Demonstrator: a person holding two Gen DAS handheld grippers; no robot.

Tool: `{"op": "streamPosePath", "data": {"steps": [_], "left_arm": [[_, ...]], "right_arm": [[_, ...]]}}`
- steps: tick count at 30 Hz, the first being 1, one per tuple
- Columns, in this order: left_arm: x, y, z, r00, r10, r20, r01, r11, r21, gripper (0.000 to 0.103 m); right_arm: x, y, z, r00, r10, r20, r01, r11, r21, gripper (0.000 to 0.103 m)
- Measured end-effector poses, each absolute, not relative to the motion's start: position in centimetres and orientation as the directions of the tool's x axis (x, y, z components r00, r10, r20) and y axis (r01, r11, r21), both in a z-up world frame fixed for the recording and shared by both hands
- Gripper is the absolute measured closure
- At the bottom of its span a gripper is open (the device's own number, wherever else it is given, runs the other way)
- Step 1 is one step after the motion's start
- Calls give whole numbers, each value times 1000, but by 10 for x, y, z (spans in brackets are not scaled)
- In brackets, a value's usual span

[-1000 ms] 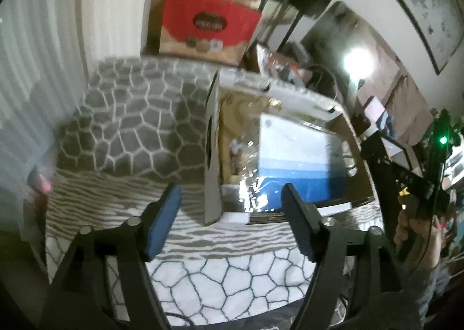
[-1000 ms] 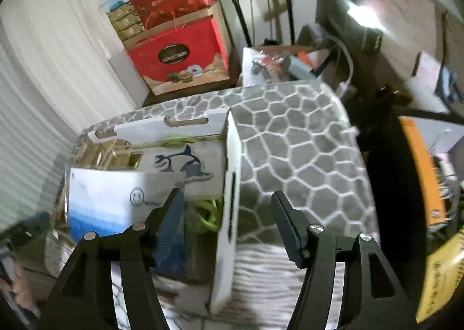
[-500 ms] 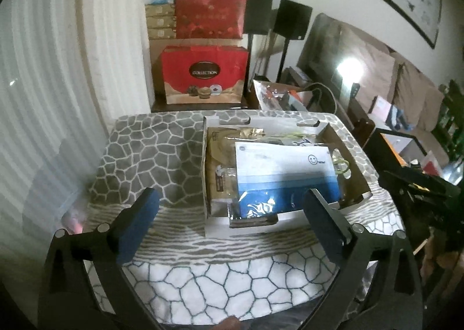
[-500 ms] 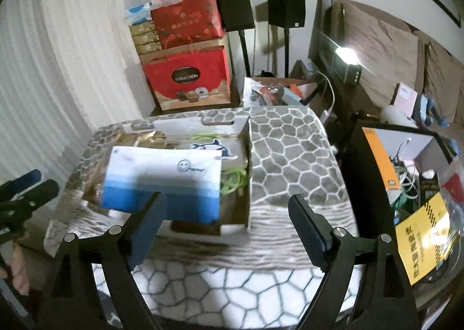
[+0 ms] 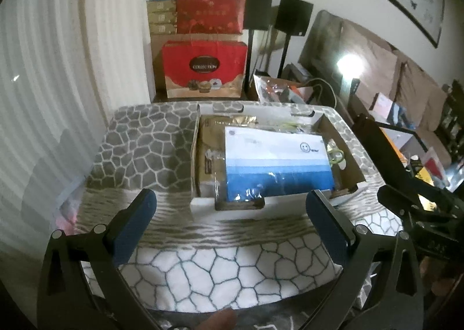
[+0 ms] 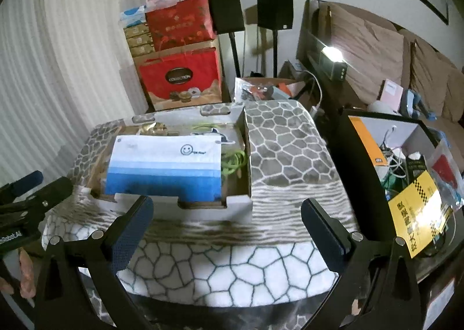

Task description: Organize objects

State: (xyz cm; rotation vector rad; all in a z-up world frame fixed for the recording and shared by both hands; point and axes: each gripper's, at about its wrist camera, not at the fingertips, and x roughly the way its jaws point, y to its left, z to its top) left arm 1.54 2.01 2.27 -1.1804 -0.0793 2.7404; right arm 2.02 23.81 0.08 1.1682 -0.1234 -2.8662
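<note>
A shallow cardboard box (image 5: pixel 246 205) (image 6: pixel 240 208) stands on the table covered with a grey and white pebble-pattern cloth (image 5: pixel 150 153) (image 6: pixel 284 150). A white and blue packet (image 5: pixel 275 164) (image 6: pixel 165 167) with a smiley lies on top of its contents, over brown packets (image 5: pixel 206 153) and a green cable (image 6: pixel 235 161). My left gripper (image 5: pixel 230 225) is open and empty, held back from the box's near wall. My right gripper (image 6: pixel 226 228) is open and empty, also short of the box. The right gripper shows at the right of the left wrist view (image 5: pixel 406 202).
Red gift boxes (image 5: pixel 204 68) (image 6: pixel 181 77) are stacked against the wall behind the table. Two black speakers on stands (image 6: pixel 274 10) stand beside them. A dark side table with a box of clutter (image 6: pixel 406 167) is to the right. A sofa (image 6: pixel 377 48) lies beyond.
Both grippers have pulled back and up from the box and opened wider. The box and packet now sit farther off and in full view.
</note>
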Motion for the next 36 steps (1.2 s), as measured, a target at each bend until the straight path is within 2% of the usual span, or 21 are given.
{"op": "streamPosePath", "data": {"steps": [19,32,36], "left_arm": [[20,2,10,-662,145,-735,-73,-989,-129,0],[-9,-11,10,-653,144,-744,-74,-989,-127,0],[-25,-7,7,-620,204,-758,-119,-979,-167,0]], "right_arm": [[34,225,-7,-707,-78,-703,16,-995,95,1],[13,236,-5,-697,-74,-713,19,-996,85,1],[8,244,-7,-689,-77,-720,8,-995,99,1]]}}
